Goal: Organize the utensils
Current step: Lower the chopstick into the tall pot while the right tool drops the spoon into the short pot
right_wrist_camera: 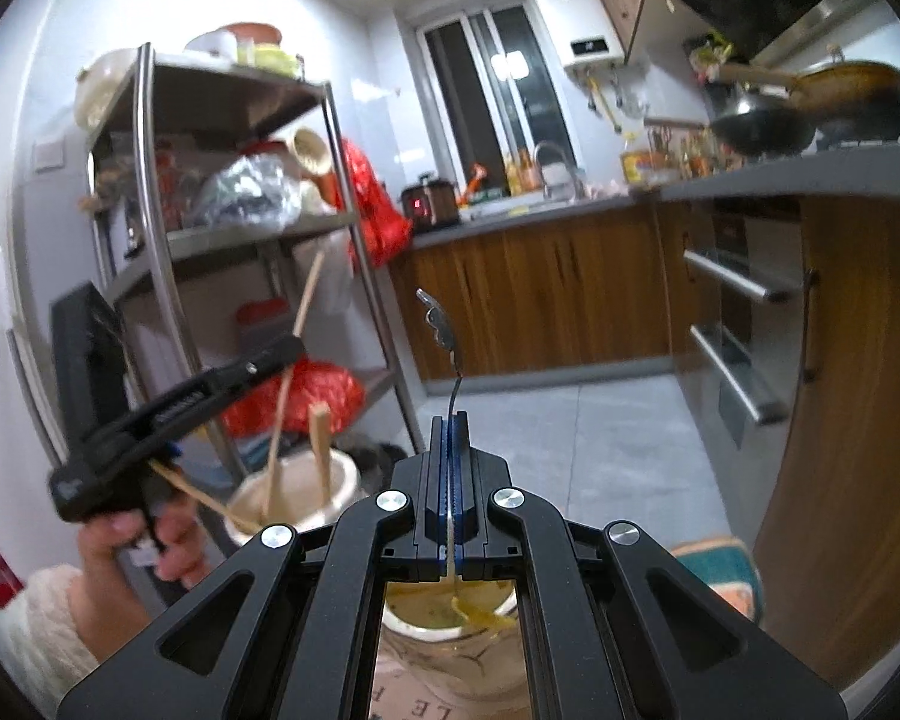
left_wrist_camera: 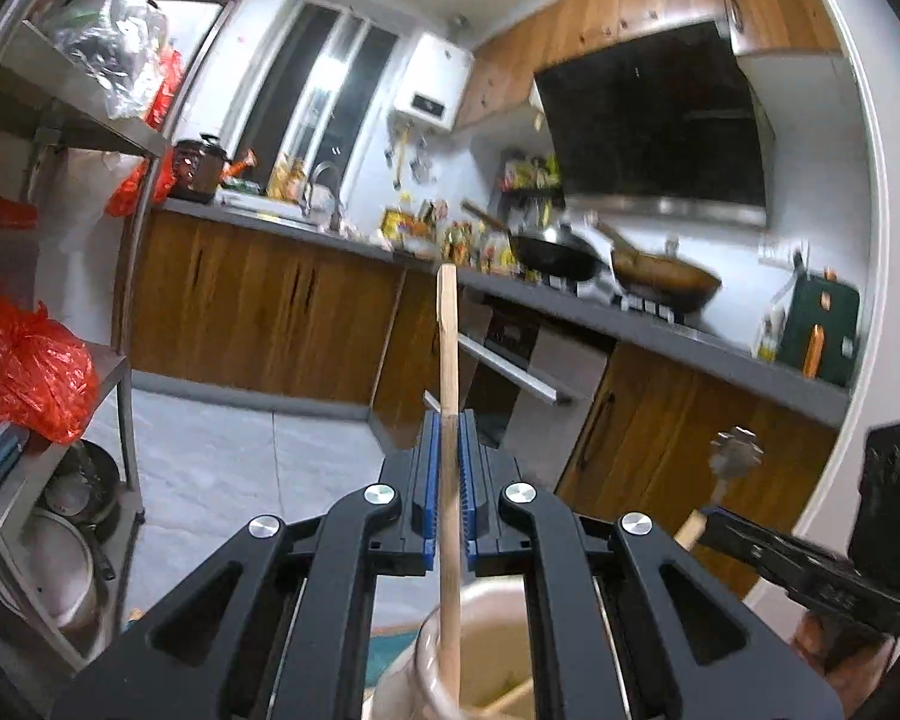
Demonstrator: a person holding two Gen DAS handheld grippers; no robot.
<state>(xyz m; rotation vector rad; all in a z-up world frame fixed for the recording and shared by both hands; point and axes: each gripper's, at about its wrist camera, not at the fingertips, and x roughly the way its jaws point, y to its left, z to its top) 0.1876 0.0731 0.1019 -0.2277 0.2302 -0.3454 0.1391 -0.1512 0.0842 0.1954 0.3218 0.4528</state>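
Note:
My left gripper (left_wrist_camera: 448,420) is shut on a wooden utensil handle (left_wrist_camera: 448,330) that stands upright, its lower end inside a beige cup (left_wrist_camera: 498,648) below the jaws. My right gripper (right_wrist_camera: 450,420) is shut on a thin metal utensil (right_wrist_camera: 444,330) with a decorated end pointing up; its lower end dips into a clear jar (right_wrist_camera: 450,648). In the right wrist view the left gripper (right_wrist_camera: 282,354) holds the wooden stick (right_wrist_camera: 306,300) over the beige cup (right_wrist_camera: 294,498), which holds other wooden utensils (right_wrist_camera: 321,438). The right gripper's utensil (left_wrist_camera: 732,450) shows at the right of the left wrist view.
A steel shelf rack (right_wrist_camera: 228,228) with red bags (left_wrist_camera: 24,372) and pots stands to the left. Wooden cabinets (left_wrist_camera: 258,306) and a grey counter (left_wrist_camera: 660,324) carry woks (left_wrist_camera: 666,282), bottles and a sink. An oven handle (right_wrist_camera: 732,282) juts out at right. The floor is grey tile (right_wrist_camera: 570,450).

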